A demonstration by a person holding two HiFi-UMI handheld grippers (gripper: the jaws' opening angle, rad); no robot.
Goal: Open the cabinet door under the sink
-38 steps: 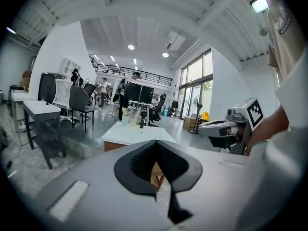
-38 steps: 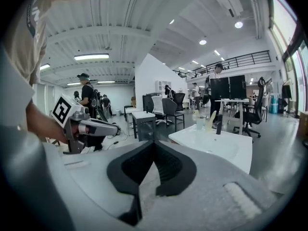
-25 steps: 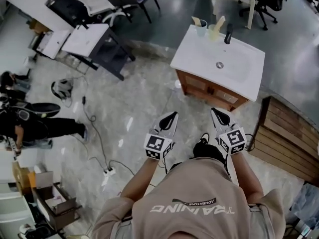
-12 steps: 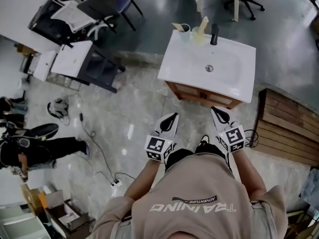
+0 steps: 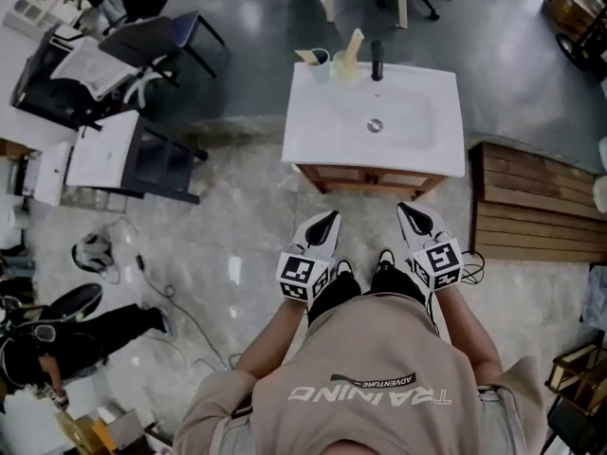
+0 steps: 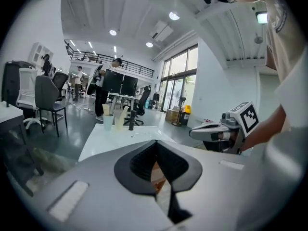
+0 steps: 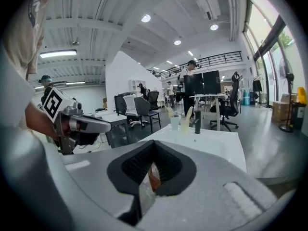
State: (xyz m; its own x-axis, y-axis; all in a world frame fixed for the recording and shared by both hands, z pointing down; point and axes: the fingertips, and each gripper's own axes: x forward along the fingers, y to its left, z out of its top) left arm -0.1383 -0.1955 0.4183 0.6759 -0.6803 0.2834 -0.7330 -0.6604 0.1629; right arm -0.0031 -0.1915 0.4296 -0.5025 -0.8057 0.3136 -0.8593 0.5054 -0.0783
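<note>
A white sink top (image 5: 322, 133) sits on a wooden cabinet whose front (image 5: 368, 177) shows only as a narrow strip in the head view. Both grippers point at that front from a short way off, without touching it. My left gripper (image 5: 327, 219) is shut and holds nothing; its tip (image 6: 155, 144) points toward the sink top (image 6: 110, 134). My right gripper (image 5: 409, 212) is beside it, jaws together and empty (image 7: 154, 144). Each gripper view shows the other gripper at its side. The cabinet door's handle is hidden from here.
Two cups (image 5: 319, 61) and a black tap (image 5: 377, 59) stand at the sink's far edge. A slatted wooden platform (image 5: 541, 203) lies right of the cabinet. Desks and chairs (image 5: 104, 150) fill the left, a cable (image 5: 180, 311) crosses the floor, and a person (image 5: 57, 341) is at lower left.
The sink and cabinet have come nearer and now stand square in front of both grippers instead of off to the right. The grippers stay side by side, jaws unchanged.
</note>
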